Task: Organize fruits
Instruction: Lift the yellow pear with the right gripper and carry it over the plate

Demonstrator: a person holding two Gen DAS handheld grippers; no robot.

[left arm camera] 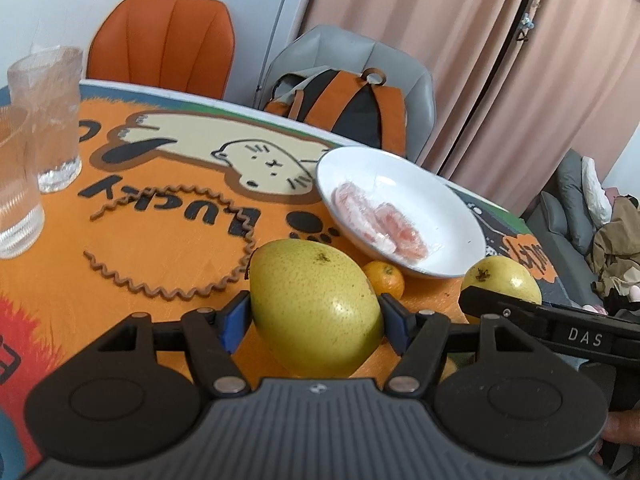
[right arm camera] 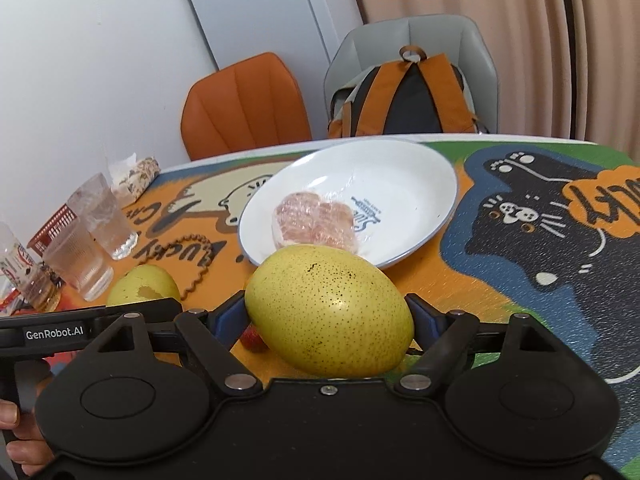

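Gripping a yellow pear each, the left tool point(left arm camera: 314, 316) clamps one pear point(left arm camera: 316, 304) and the right tool point(right arm camera: 328, 316) clamps another pear point(right arm camera: 330, 312), long axes crosswise between the pads. The white plate point(right arm camera: 416, 168) on the desk point(right arm camera: 460, 280) lies just ahead, nearer the right tool.

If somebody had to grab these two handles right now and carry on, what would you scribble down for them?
Left gripper: closed on a yellow pear.
Right gripper: closed on a second, speckled yellow pear.
White plate holds only wrapped pink fruit segments.
Small orange and strawberry sit loose on the tablecloth.
Done: both pears gripped. Left: probably set them down together, then gather the loose fruit.
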